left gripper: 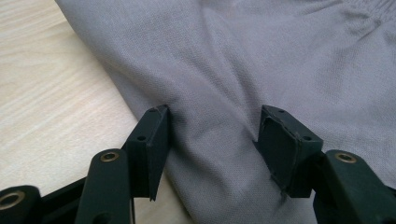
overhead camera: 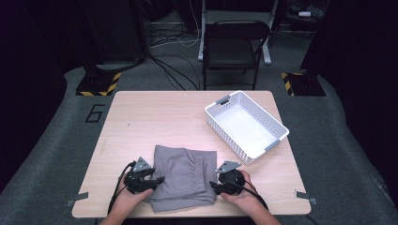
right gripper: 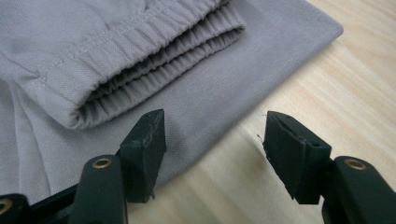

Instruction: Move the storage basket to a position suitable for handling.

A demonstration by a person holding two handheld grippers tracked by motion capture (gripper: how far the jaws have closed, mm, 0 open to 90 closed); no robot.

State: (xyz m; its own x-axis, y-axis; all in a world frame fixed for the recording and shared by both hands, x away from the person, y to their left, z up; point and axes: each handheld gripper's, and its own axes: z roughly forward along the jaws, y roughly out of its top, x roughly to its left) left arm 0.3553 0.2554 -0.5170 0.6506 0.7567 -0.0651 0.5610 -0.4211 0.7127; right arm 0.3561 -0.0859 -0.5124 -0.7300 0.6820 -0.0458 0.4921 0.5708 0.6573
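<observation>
Both hands low at the table's (overhead camera: pixel 141 117) near edge, flanking folded grey shorts (overhead camera: pixel 180 176). Left gripper (left gripper: pixel 212 133) jaws apart, straddling the cloth's left edge. Right gripper (right gripper: pixel 212 137) jaws apart over the right edge, likely just touching it. Knit fabric, ribbed elastic waistband (right gripper: pixel 163 60). White perforated plastic basket (overhead camera: pixel 277 129) sits far right.

1. Looked like a lab or recording studio, not a home: dark curtained surround, grey carpet floor (overhead camera: pixel 328 140).
2. Stand bases with yellow-black hazard tape (overhead camera: pixel 99 84) sat left and right behind the table (overhead camera: pixel 141 122).
3. Loose cables (overhead camera: pixel 169 70) ran across the floor near a black folding chair (overhead camera: pixel 233 47).
4. A "6" (overhead camera: pixel 95 113) was marked on the floor beside the table, like a station number.
</observation>
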